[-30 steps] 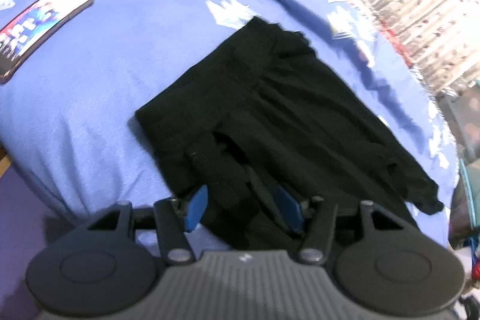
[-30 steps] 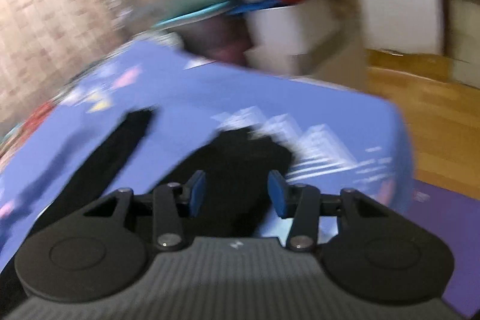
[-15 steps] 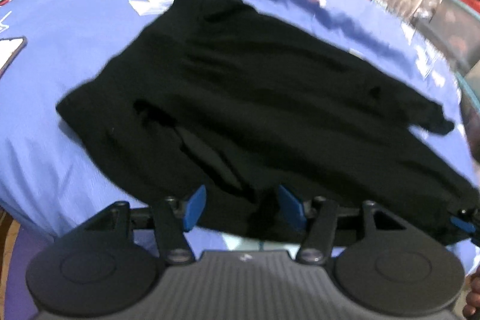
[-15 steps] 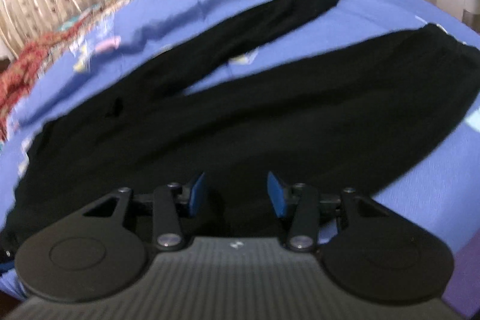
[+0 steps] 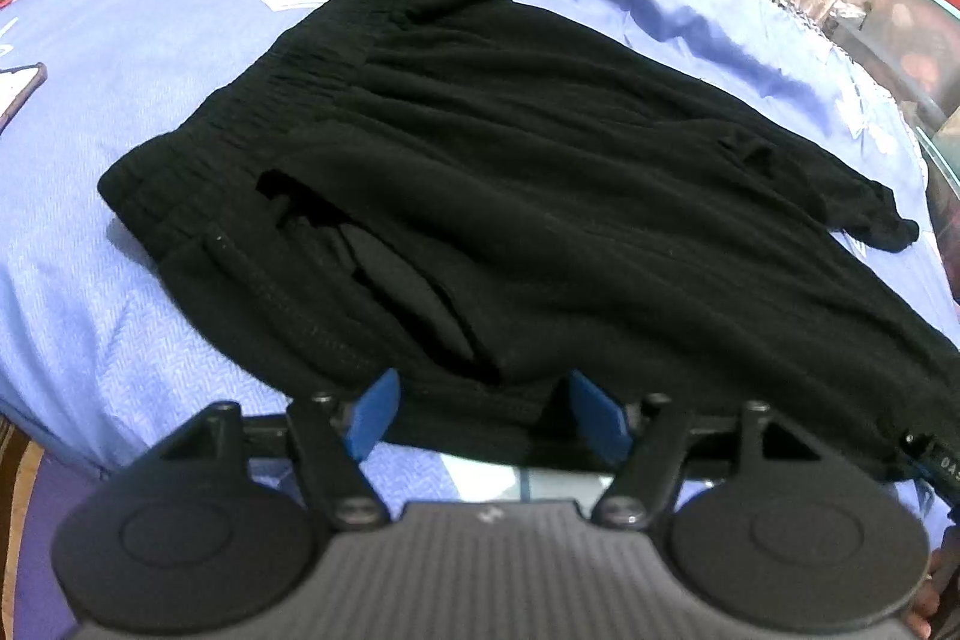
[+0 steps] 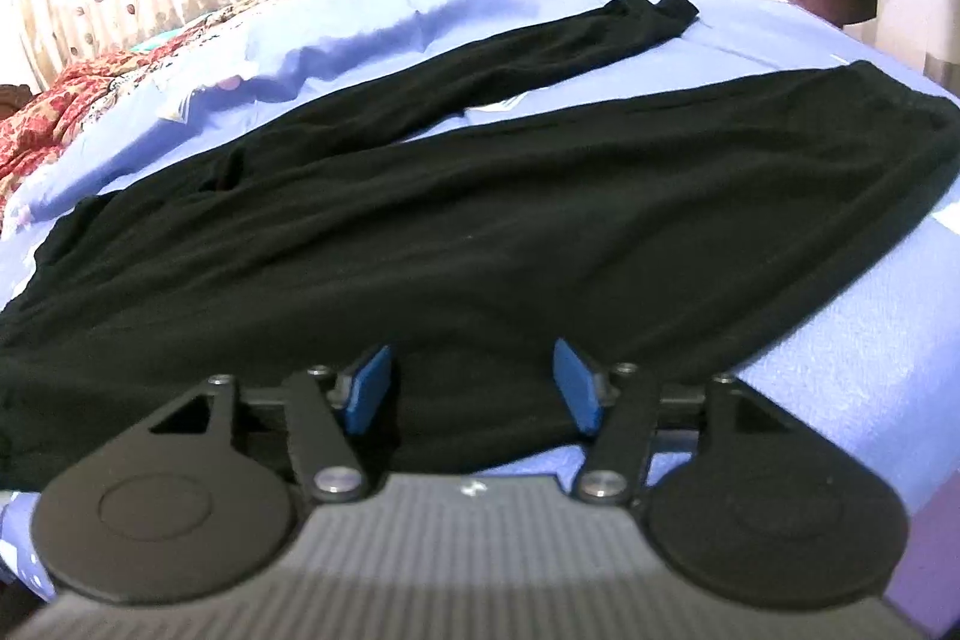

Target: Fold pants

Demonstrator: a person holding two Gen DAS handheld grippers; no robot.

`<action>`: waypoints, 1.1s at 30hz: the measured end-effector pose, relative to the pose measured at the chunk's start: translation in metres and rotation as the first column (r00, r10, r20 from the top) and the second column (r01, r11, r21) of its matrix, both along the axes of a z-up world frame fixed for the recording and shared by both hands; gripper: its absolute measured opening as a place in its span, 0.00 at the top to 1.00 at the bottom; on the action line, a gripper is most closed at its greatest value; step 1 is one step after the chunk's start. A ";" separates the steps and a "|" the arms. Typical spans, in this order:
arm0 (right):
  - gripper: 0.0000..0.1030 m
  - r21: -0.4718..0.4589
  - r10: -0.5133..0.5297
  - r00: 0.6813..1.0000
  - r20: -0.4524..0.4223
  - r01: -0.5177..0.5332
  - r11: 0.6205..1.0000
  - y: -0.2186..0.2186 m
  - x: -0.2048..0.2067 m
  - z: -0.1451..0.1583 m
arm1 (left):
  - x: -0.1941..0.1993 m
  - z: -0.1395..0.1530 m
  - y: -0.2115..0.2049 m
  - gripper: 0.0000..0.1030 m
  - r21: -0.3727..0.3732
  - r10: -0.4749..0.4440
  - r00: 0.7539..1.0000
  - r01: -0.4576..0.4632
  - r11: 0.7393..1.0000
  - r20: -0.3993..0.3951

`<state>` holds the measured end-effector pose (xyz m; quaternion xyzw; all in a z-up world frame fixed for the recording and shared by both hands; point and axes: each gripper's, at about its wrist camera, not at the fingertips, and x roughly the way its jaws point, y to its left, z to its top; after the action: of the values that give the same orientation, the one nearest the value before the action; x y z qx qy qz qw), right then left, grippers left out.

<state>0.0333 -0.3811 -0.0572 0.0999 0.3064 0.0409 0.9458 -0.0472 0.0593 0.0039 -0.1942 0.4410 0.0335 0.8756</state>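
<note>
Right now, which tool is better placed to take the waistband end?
Left. The left tool sits open beside the black fabric pants' waistband and pocket; the right tool faces the legs.

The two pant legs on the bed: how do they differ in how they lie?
The near leg lies broad, along the bed's front edge; the far leg looks narrower and slants away toward the curtain. The near leg ends at a wide cuff near the bed's right side; the far leg ends in a small bunched cuff. Both are black and rest on the blue bedsheet.
</note>
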 end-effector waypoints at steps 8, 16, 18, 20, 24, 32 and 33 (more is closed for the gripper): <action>0.38 0.007 0.001 1.000 0.005 -0.001 1.000 0.002 0.001 -0.005 | 0.002 0.000 -0.003 0.31 0.016 -0.017 1.000 0.017 1.000 -0.007; 0.38 0.013 -0.002 1.000 0.005 0.002 1.000 0.003 0.000 -0.006 | 0.004 -0.002 -0.003 0.28 0.015 -0.021 1.000 0.022 1.000 -0.008; 0.38 0.012 -0.004 1.000 0.005 0.004 1.000 0.004 0.000 -0.006 | 0.004 -0.002 -0.004 0.27 0.013 -0.024 1.000 0.024 1.000 -0.008; 0.38 0.011 -0.006 1.000 0.004 0.006 1.000 0.005 0.000 -0.005 | 0.005 -0.003 -0.003 0.26 0.012 -0.025 1.000 0.025 1.000 -0.008; 0.38 0.010 -0.005 1.000 0.004 0.005 1.000 0.005 0.001 -0.005 | 0.005 -0.003 -0.002 0.25 0.008 -0.028 1.000 0.028 1.000 -0.006; 0.38 0.008 -0.004 1.000 0.001 0.004 1.000 0.005 0.001 -0.005 | 0.005 -0.004 -0.003 0.21 0.008 -0.042 0.999 0.042 0.999 -0.001; 0.38 0.008 -0.004 1.000 0.001 0.004 1.000 0.005 0.001 -0.005 | 0.005 -0.004 -0.003 0.21 0.009 -0.042 0.999 0.042 0.999 -0.001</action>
<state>0.0346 -0.3764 -0.0625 0.1042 0.3054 0.0402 0.9456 -0.0424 0.0565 0.0001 -0.1808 0.4453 0.0171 0.8768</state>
